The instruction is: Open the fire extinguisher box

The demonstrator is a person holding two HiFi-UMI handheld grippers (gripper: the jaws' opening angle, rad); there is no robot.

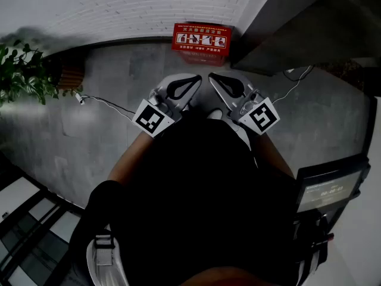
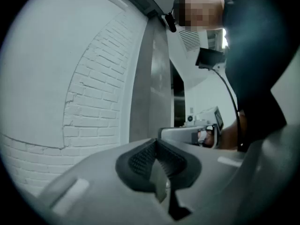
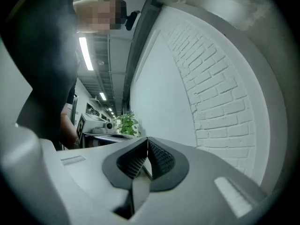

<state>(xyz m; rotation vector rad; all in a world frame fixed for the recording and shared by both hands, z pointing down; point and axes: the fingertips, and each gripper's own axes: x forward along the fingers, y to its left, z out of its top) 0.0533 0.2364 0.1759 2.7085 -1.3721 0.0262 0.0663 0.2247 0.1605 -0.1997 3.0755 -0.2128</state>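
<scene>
**Head view:** Looking steeply down, a red fire extinguisher box (image 1: 202,42) stands on the grey floor (image 1: 107,142) against a white brick wall (image 1: 149,5). Its labelled top faces up and it looks closed. The left gripper (image 1: 189,85) and right gripper (image 1: 223,85) are held close to the person's body, tips angled toward each other, well apart from the box. A potted plant (image 1: 21,70) sits at far left.

**Left gripper view:** The ribbed jaws are pressed together with nothing between them. The brick wall rises beyond.

**Right gripper view:** These jaws also meet, empty, with the wall alongside.

**Risk:** If either claw reaches the box clamped like this, it can only nudge the lid. It may slip off the edge or shove the box along the floor instead of catching the lid.
</scene>
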